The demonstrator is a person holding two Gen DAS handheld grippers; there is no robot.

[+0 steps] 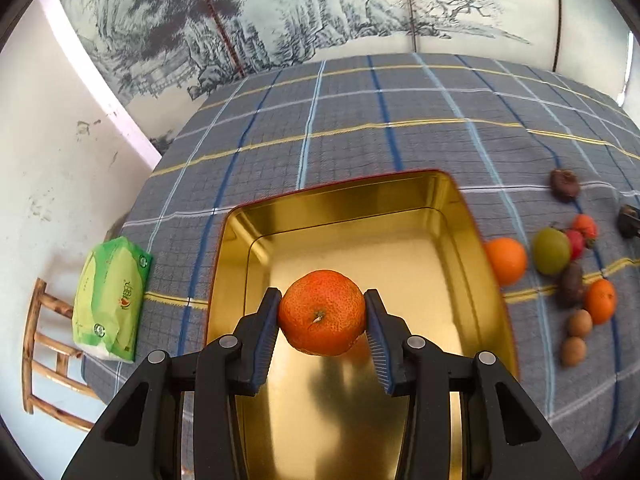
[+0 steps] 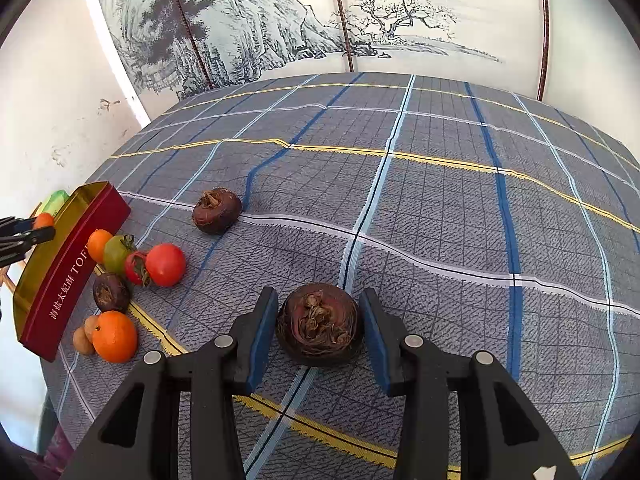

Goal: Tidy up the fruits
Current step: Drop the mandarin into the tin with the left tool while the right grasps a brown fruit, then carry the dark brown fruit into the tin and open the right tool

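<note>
My left gripper [image 1: 322,314] is shut on an orange tangerine [image 1: 320,300], held over the open gold tin [image 1: 360,200] with red outer walls [image 2: 68,276]. My right gripper [image 2: 318,326] is shut on a dark brown water chestnut [image 2: 318,320], low over the checked cloth. Its blue pads [image 2: 264,328] touch both sides of the chestnut. Right of the tin lie loose fruits: an orange [image 1: 506,260], a green fruit [image 1: 552,250], red tomatoes [image 2: 165,264], another tangerine [image 2: 115,336], small brown longans [image 1: 580,322] and two more water chestnuts [image 2: 217,210] [image 2: 111,292].
A green tissue pack [image 1: 110,300] lies at the table's left edge, above a wooden chair [image 1: 44,352]. A painted folding screen [image 2: 360,20] stands behind the table. The grey-blue checked cloth [image 2: 460,220] is bare on the right side.
</note>
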